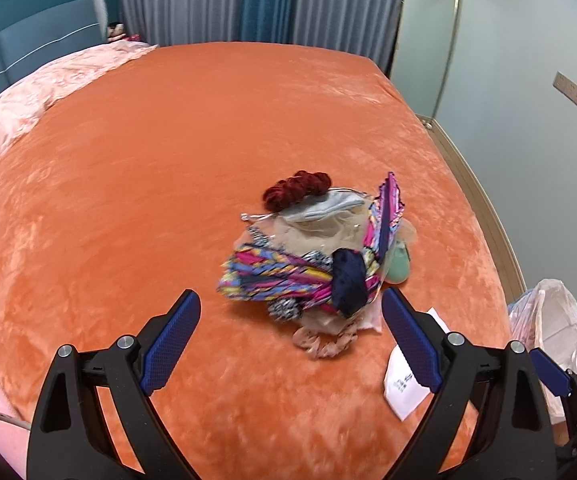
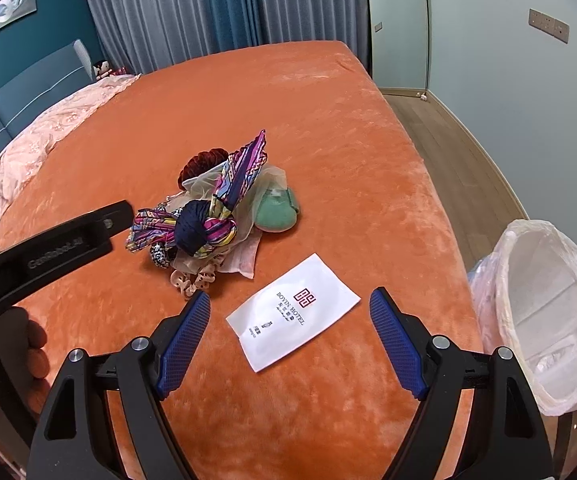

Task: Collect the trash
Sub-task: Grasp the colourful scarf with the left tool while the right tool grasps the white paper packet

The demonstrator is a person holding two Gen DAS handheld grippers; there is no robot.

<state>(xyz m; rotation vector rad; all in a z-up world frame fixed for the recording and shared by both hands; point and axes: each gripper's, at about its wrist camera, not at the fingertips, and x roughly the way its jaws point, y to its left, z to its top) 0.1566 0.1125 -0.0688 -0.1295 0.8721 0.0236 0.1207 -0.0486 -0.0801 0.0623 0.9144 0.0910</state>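
A white hotel sachet [image 2: 293, 312] lies flat on the orange bedspread [image 2: 288, 120], between and just beyond the fingers of my open, empty right gripper [image 2: 290, 328]. It also shows in the left wrist view [image 1: 406, 388], partly behind my right finger. A pile of hair scrunchies and bright scarves [image 1: 312, 252] sits mid-bed, just ahead of my open, empty left gripper [image 1: 290, 328]; the pile shows in the right wrist view too [image 2: 212, 216]. A bin lined with a white plastic bag [image 2: 544, 312] stands at the bed's right side.
A pink quilt [image 1: 28, 96] is bunched along the left by the teal headboard. Curtains hang behind the bed. Wooden floor [image 2: 460, 168] and a pale wall run along the right. The left gripper's body [image 2: 48, 248] crosses the right wrist view at left.
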